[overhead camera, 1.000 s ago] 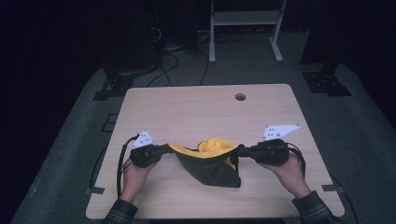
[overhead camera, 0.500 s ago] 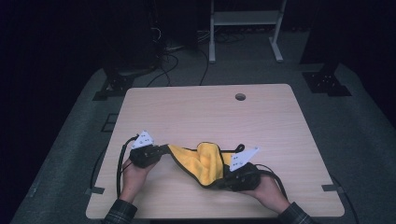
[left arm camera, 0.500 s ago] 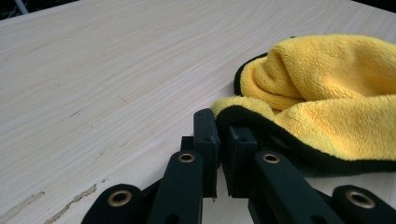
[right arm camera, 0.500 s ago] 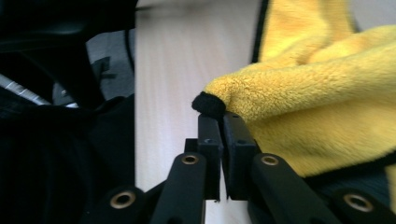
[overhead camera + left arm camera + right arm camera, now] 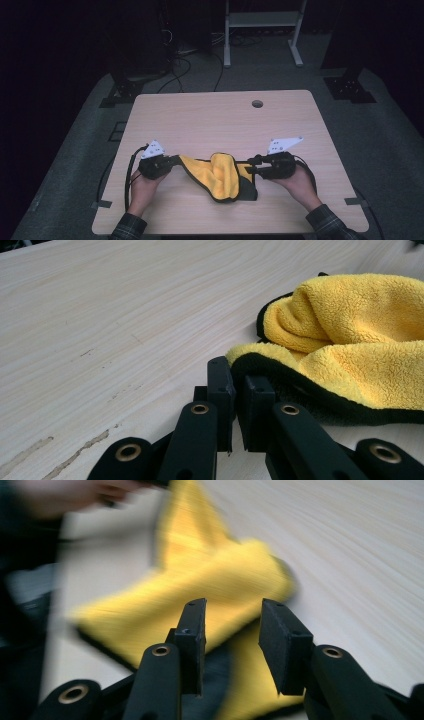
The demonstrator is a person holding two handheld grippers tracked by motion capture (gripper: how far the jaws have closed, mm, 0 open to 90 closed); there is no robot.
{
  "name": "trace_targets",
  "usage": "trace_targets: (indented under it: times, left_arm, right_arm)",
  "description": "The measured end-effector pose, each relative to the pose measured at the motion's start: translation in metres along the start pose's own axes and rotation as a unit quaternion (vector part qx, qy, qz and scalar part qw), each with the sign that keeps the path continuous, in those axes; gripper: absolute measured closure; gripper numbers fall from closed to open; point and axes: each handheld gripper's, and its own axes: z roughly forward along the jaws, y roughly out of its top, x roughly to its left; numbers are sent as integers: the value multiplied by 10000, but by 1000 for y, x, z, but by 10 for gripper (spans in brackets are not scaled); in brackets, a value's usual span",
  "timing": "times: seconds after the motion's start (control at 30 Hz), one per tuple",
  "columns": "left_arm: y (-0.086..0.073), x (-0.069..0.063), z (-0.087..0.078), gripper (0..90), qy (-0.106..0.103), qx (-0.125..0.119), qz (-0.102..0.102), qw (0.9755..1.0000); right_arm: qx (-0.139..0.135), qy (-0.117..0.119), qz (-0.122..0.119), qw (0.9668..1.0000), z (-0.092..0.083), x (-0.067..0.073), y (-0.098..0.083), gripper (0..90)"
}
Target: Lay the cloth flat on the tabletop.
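The high view looks forward and down from above the desk's (image 5: 210, 120) near edge. Each tool-mounted camera sits low, close to the wood, and all three views share the yellow cloth (image 5: 224, 172).

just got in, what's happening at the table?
A person works a yellow cloth with a black edge on the wooden table, a hand-held gripper in each hand. The left hand-held gripper is shut, with the cloth's edge lying right at its tips, though an actual pinch can't be confirmed. The right hand-held gripper is open over the cloth's other end, its view motion-blurred. The cloth lies bunched between them.
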Motion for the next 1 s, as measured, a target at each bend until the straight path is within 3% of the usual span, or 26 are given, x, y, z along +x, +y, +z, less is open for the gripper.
trace_targets:
  times: [0.07, 0.1, 0.13, 0.17, 0.2, 0.37, 0.4, 0.5, 0.57, 0.63, 0.73, 0.77, 0.83, 0.87, 1.0]
  left_arm:
    - [0, 0, 0, 849, 3, 7, 7, 10000]
    - [0, 0, 0, 849, 3, 7, 7, 10000]
    - [0, 0, 0, 849, -1, 8, 7, 10000]
    - [0, 0, 0, 849, -1, 8, 7, 10000]
    - [0, 0, 0, 849, -3, 10, 11, 10000]
    - [0, 0, 0, 850, -16, 9, 20, 10000]
    - [0, 0, -1, 849, -18, -3, 27, 10000]
    - [0, 0, -1, 849, -25, -11, 21, 10000]
    - [0, 0, -1, 849, -21, -8, 35, 10000]
    - [1, 0, -1, 849, -24, -12, 50, 10000]
    - [1, 0, -3, 849, -24, -57, 60, 10000]
    - [2, 0, -3, 849, -60, -106, 34, 9999]
    - [4, 0, -3, 850, -88, -165, 21, 9998]
    - [8, -1, -3, 851, -131, -255, 59, 9996]
    - [17, -5, -4, 851, -163, -368, 196, 9990]
  right_arm:
    - [201, -413, 133, 9989, 8, -17, -7, 574]
    - [201, -413, 133, 9989, 8, -17, -7, 574]
    - [365, -762, 220, 9962, 16, -33, -15, 569]
    - [365, -762, 220, 9962, 16, -33, -15, 569]
    - [431, -887, 337, 9946, 24, -44, -20, 562]
    - [664, -993, 329, 9923, 41, -50, -26, 534]
    - [807, -1053, 212, 9909, 45, -50, -28, 554]
    - [886, -1079, 159, 9901, 45, -48, -28, 625]
    - [875, -924, 239, 9916, 44, -49, -29, 764]
    - [896, -843, 287, 9920, 43, -49, -28, 804]
    - [876, -793, 312, 9925, 36, -49, -26, 821]
    - [684, -733, 385, 9942, 23, -49, -19, 823]
    - [568, -736, 366, 9950, 17, -49, -16, 824]
    - [295, -796, 308, 9959, -1, -45, -6, 825]
    - [-10, -849, 251, 9961, -22, -39, 6, 825]
